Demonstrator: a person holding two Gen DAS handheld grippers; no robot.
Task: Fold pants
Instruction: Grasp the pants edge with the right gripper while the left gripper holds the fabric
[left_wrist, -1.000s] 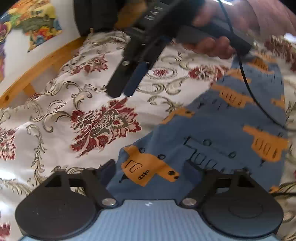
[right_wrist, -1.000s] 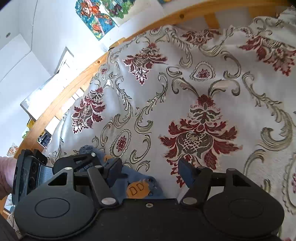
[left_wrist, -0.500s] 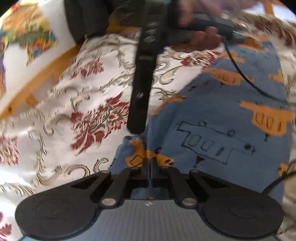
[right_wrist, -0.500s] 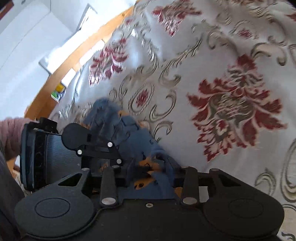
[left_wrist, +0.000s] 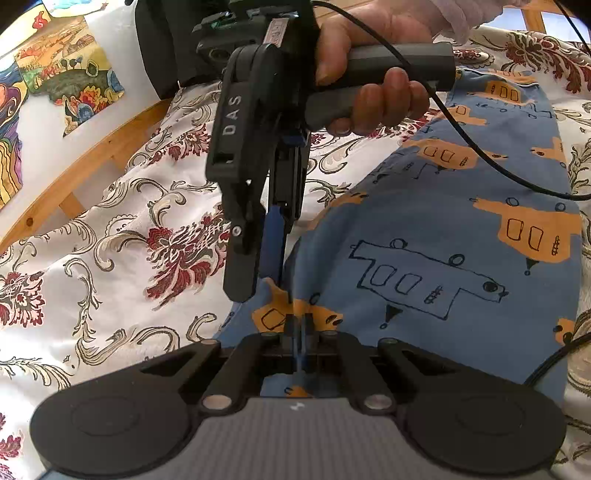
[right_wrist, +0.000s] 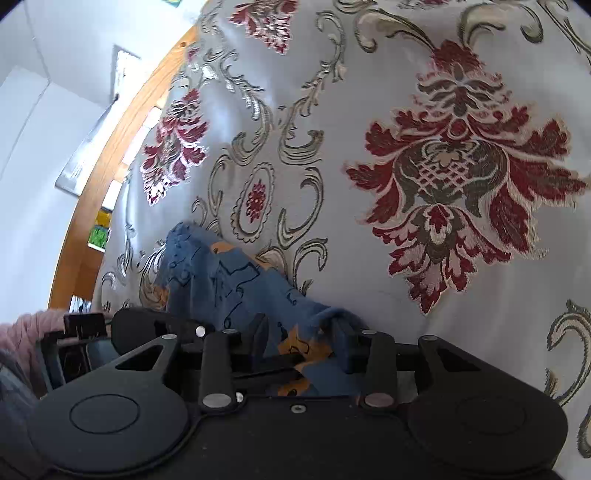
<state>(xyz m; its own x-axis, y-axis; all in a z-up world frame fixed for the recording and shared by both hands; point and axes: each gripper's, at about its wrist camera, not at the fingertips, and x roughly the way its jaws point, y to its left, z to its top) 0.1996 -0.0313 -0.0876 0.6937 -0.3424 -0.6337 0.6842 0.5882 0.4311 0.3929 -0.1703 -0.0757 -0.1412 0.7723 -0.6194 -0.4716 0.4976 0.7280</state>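
Blue pants (left_wrist: 424, 240) with orange prints lie spread on a floral bedspread (left_wrist: 147, 258). My left gripper (left_wrist: 299, 325) is shut on the near edge of the pants, by an orange patch. Just beyond it, a hand (left_wrist: 369, 92) holds my right gripper (left_wrist: 258, 284), which points down onto the same edge. In the right wrist view the blue fabric (right_wrist: 221, 280) is bunched and raised between the fingers of my right gripper (right_wrist: 301, 339), which is shut on it. The left gripper's body (right_wrist: 159, 328) shows at lower left.
A wooden bed frame (left_wrist: 74, 177) runs along the bedspread's far left edge, with colourful pictures (left_wrist: 74, 81) on the wall behind. A black cable (left_wrist: 480, 147) hangs across the pants. Bare bedspread (right_wrist: 443, 184) stretches beyond the right gripper.
Both grippers went from open to shut on the pants edge. The right gripper swung down beside the left one, and the fabric edge has lifted off the bedspread.
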